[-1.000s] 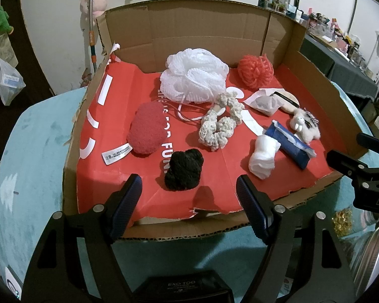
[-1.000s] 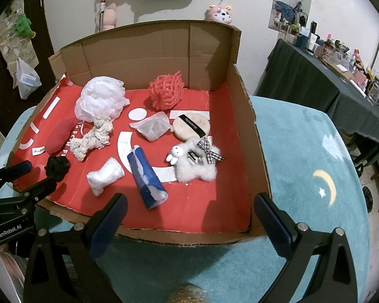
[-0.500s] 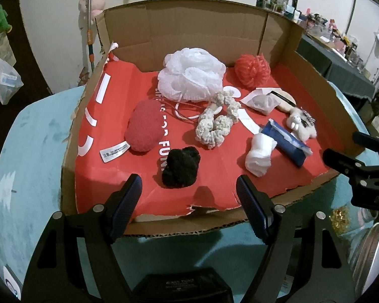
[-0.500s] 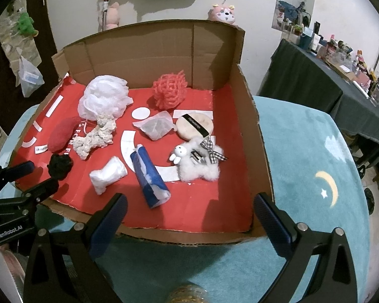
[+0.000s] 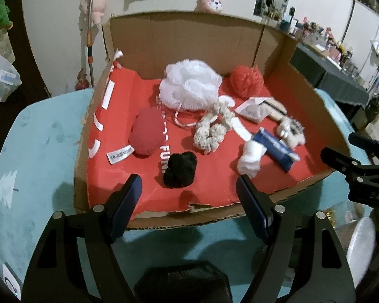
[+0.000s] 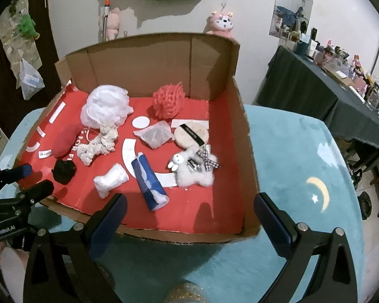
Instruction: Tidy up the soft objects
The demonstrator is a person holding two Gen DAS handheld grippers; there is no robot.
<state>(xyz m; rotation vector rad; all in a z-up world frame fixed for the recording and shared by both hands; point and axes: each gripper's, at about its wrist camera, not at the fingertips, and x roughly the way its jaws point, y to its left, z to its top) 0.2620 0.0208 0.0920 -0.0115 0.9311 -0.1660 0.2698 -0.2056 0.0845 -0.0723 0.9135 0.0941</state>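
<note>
Both grippers spread wide, empty: left gripper (image 5: 187,197), right gripper (image 6: 189,214), before cardboard box (image 6: 247,156).

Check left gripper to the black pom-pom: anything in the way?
Nothing visible. The left gripper is open and empty at the low front edge of the cardboard box. The black pom-pom lies just past it on bare red liner. Its nearest neighbours, the red plush and cream scrunchie, sit farther back.

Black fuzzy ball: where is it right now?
The black fuzzy ball lies near the cardboard tray's front edge in the left wrist view, right of the red oval sponge.
</note>
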